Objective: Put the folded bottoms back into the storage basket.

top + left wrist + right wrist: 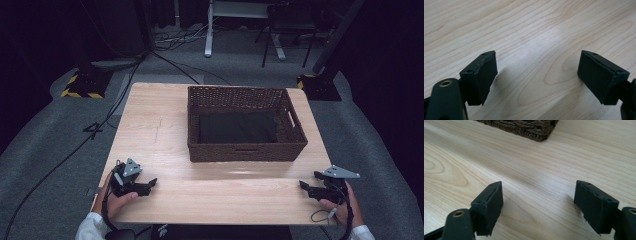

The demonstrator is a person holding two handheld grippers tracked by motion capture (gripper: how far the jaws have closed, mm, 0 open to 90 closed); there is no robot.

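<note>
At the near edge of the table (pixel 165 130) both grippers rest low, one at each corner, with the person's hands wrapped round their grips. The left gripper (pixel 150 184) sits at the near left with its jaws spread wide; in the left gripper view (pixel 537 75) there is nothing between them but bare wood grain. The right gripper (pixel 304 186) sits at the near right, jaws equally spread and empty, and in the right gripper view (pixel 537 205) they point over the tabletop toward a corner of woven wall.

That wall belongs to the wicker basket (pixel 245 150), the thing nearest both tools. It stands farther off, toward the middle of the table and a little right of centre, its long axis running left to right, with what looks like a dark cloth lying flat in its bottom (pixel 237 127). It lies ahead of both grippers and between them; the right one seems somewhat nearer to its near right corner, so I judge that hand has the shorter reach.

The tabletop is pale, smooth wood. Beyond it there is grey carpet with trailing cables (pixel 175 65), stand bases striped yellow and black (pixel 80 87), and dark curtains at the far side.
</note>
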